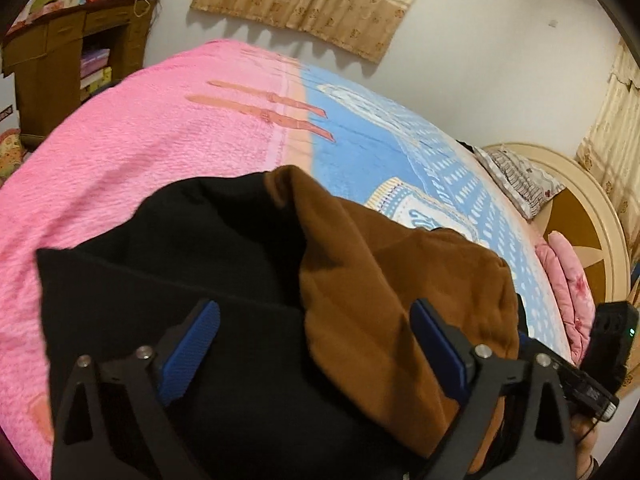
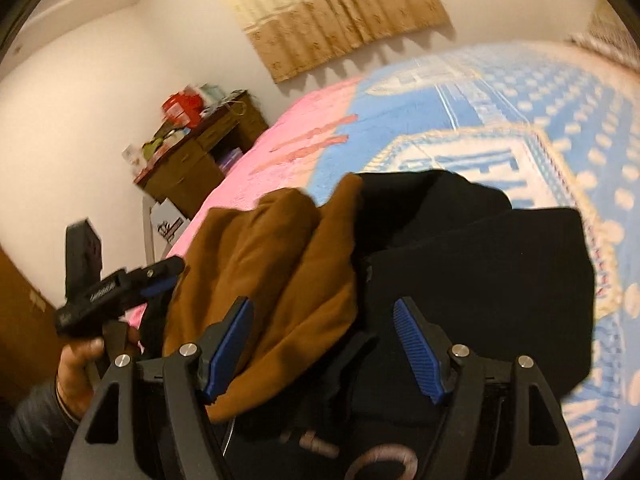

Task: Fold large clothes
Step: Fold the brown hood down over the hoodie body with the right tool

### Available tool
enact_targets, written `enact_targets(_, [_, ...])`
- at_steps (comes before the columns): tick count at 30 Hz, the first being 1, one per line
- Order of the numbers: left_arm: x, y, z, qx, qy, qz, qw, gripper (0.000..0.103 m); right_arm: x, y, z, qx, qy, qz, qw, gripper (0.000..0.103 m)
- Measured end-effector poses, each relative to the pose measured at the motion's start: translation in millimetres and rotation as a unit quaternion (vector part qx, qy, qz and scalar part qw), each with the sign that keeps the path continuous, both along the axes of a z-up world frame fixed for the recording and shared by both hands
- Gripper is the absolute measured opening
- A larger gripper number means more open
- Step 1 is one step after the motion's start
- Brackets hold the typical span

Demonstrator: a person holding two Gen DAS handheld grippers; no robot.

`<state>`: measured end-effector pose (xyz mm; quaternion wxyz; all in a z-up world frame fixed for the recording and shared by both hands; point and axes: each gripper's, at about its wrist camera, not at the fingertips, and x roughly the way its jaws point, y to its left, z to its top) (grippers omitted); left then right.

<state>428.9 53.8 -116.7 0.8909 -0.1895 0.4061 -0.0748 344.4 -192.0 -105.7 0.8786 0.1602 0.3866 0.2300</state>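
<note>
Left wrist view: the black and brown garment [image 1: 280, 280] lies bunched on the bed [image 1: 140, 140], directly under and ahead of the left hand-held gripper [image 1: 316, 348]. Its jaws stand wide apart over the cloth, holding nothing. The brown part runs away towards the bed's far side. The gripper tilts downward.

Right wrist view: the right hand-held gripper [image 2: 324, 344] hangs over the same heap, jaws apart and empty, angled down. The person's hand [image 2: 76, 376] grips the left tool.

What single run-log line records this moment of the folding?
stage: garment folded, black with brown lining, on bed | left gripper: open, nothing held | right gripper: open, nothing held
</note>
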Motion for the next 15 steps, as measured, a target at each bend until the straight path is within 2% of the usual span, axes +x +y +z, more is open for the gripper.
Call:
enact_targets(1, [2.9,-6.2,-1.1,0.006,0.005,-0.011,0.9999,0.094,8.6,0.9,-5.0,0.006,0.005,0.001,1.0,0.073])
enact_targets(2, [1.1,-11.8,-2.3,0.013,0.013,-0.024,0.9996,0.089,14.7,1.3,-7.4,0.011,0.01,0.005,1.0,0.073])
enact_targets(3, [4.1,-20.3,-4.8,0.029,0.023,-0.036,0.9987,0.079,19.0,2.2,-11.0,0.018,0.015,0.009,1.0,0.071])
enact_targets(4, [5.4,-27.3,-6.7,0.042,0.027,-0.045,0.9977,0.062,25.7,4.8,-16.2,0.029,0.024,0.014,0.999,0.066])
enact_targets(5, [5.9,-29.7,-8.6,0.049,0.03,-0.052,0.997,0.04,30.2,7.2,-19.5,0.038,0.032,0.016,0.999,0.062])
enact_targets(7, [3.5,-31.4,-6.7,0.058,0.024,-0.06,0.9962,0.016,35.6,7.6,-25.3,0.062,0.042,0.025,0.997,0.056])
enact_targets(10, [-8.2,-11.1,4.2,0.044,-0.006,-0.046,0.9979,0.013,36.1,7.0,-24.8,0.082,0.032,0.023,0.996,0.056])
enact_targets(12, [-12.8,12.3,7.2,0.007,-0.018,-0.03,0.9994,0.013,38.5,3.3,-27.8,0.094,0.037,0.015,0.995,0.056])
enact_targets(15, [-15.1,37.8,-5.6,-0.026,-0.001,-0.022,0.9994,0.013,43.0,5.4,-31.5,0.092,0.04,0.015,0.995,0.056])
